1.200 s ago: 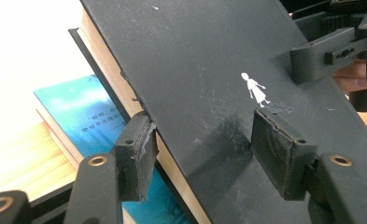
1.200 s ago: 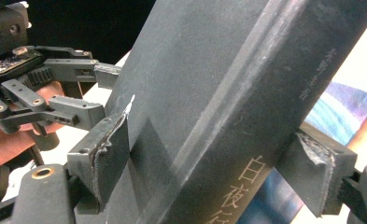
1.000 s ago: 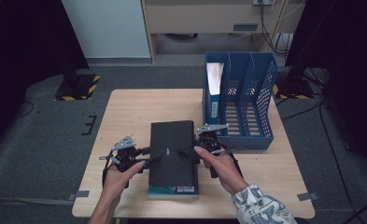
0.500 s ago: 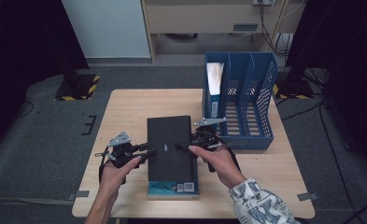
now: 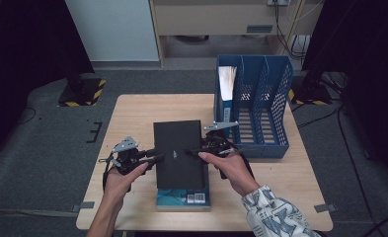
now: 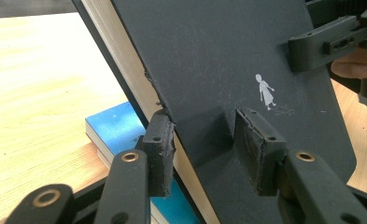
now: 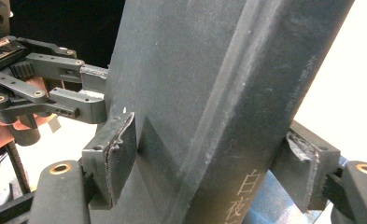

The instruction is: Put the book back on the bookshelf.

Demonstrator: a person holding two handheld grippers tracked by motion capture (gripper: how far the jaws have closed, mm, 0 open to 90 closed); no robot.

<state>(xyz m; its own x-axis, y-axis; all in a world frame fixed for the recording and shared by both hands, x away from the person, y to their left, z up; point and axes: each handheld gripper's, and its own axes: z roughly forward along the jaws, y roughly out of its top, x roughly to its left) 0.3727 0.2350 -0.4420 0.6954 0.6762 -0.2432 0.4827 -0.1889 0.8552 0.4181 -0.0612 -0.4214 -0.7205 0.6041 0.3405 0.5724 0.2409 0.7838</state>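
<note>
We have the black book [image 5: 178, 153] between both tools, lifted at a tilt over the near middle of the wooden table [image 5: 132, 111], its lower edge close above a blue book [image 5: 184, 197] that lies flat beneath it. Its cover is matte and dark, finely scratched, with a small white figure printed on it [image 6: 265, 91]; in the left gripper view the pale page block shows as a cream band along one edge, and the cover's rim is frayed where the pad meets it. The spine, seen in the right gripper view, is rounded and carries pale printed characters (too cropped for us to read).

The left gripper [image 5: 154, 157] comes in from the book's left edge, and its jaws have just been closing; its ribbed rubber pads [image 6: 253, 149] now press the cover on one side and the page edge on the other, so it grips the book. The right gripper [image 5: 194, 150] clamps the spine side, one worn pad [image 7: 118, 156] flat on the cover and the other on the far face, its jaws having eased in slightly too.

Beyond our right hand [image 5: 231, 170] stands a blue plastic file rack [image 5: 273, 98] with perforated dividers, a blue folder with white papers [image 5: 227, 84] upright in its leftmost slot.
</note>
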